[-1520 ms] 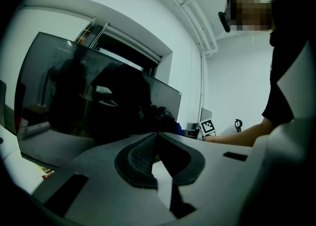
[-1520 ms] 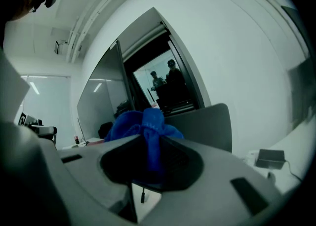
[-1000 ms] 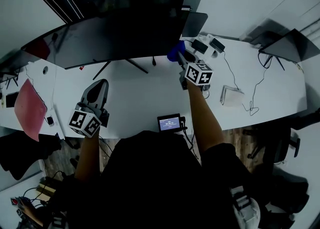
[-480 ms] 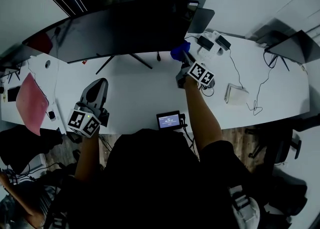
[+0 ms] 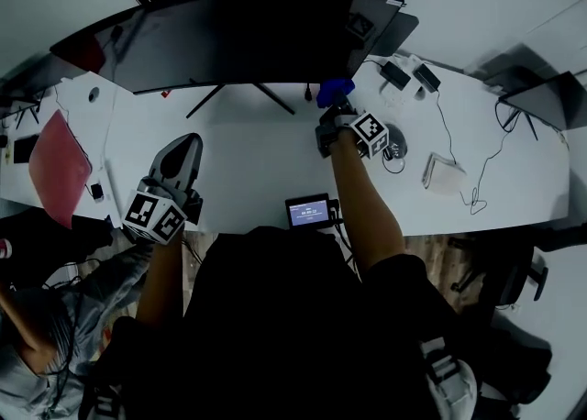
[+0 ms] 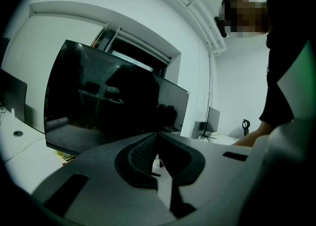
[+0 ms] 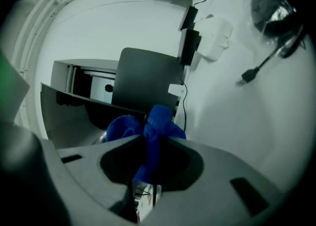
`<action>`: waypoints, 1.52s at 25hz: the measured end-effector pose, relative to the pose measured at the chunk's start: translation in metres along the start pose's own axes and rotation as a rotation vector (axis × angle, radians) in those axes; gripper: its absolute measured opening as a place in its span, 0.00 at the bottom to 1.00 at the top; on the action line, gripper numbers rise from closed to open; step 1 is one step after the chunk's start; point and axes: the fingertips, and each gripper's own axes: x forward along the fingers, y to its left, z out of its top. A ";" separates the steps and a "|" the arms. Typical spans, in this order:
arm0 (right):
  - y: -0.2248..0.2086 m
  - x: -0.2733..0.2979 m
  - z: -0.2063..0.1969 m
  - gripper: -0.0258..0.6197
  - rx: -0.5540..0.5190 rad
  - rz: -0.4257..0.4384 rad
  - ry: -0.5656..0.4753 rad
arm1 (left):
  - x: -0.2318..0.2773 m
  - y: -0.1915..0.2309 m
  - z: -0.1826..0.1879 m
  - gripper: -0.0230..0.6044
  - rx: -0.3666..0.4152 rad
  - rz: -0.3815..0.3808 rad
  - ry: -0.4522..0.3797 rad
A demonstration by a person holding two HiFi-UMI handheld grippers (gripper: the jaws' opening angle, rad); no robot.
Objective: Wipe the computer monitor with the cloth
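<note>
The blue cloth (image 7: 159, 120) is bunched up right between the right tongs (image 7: 150, 141). They're clamped tight on it, and a wad pokes out past the tips. It's held over the tabletop (image 5: 248, 157), just below the right end of the monitor (image 5: 229, 38). Can't tell if it's touching the screen. The left tongs (image 6: 157, 135) are squeezed together with nothing in them, off to the left, well apart from the cloth and pointed at the monitor.

Pretty clearly an office: long white worktop (image 5: 257, 161), wide curved monitor (image 5: 229, 42), another screen (image 5: 541, 97) further along, chargers (image 5: 404, 74), cables (image 5: 459, 157), an office chair (image 5: 514, 271).
</note>
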 end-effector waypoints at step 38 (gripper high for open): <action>0.062 0.081 -0.202 0.18 -0.220 -0.041 0.211 | -0.137 0.160 0.019 0.03 -0.069 0.115 -0.095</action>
